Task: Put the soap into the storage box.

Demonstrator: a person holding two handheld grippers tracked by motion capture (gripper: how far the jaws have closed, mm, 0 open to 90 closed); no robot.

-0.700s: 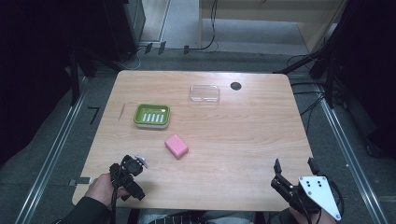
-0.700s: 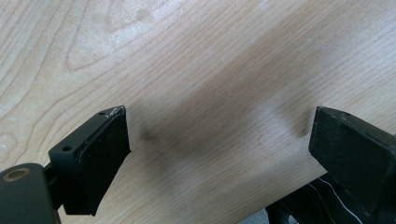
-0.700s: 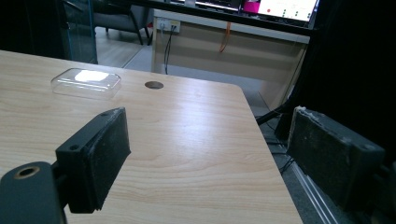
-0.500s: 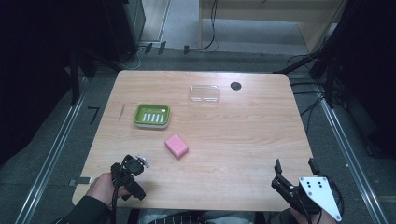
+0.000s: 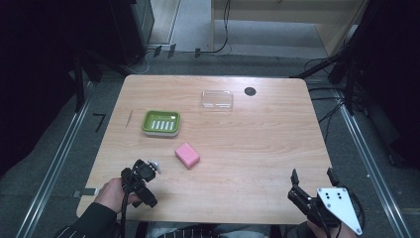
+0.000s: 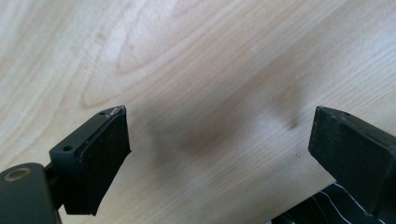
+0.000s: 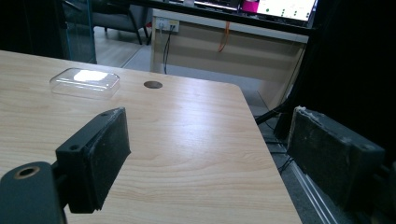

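Observation:
A pink soap bar (image 5: 187,155) lies on the wooden table (image 5: 257,144), just in front of a green soap dish (image 5: 161,123) with a white slotted insert. A clear plastic lid (image 5: 217,99) rests near the far edge and also shows in the right gripper view (image 7: 85,82). My left gripper (image 5: 141,178) hovers at the near left, left of the soap, tilted down at the table. Its jaws are open over bare wood (image 6: 219,140). My right gripper (image 5: 312,179) sits at the near right edge, open (image 7: 210,140) with nothing between the jaws, facing the far side.
A round black hole (image 5: 250,91) is set in the table beside the lid, also in the right gripper view (image 7: 152,84). Cables and metal rails run on the floor around the table. A wooden cabinet (image 7: 224,42) stands beyond the far edge.

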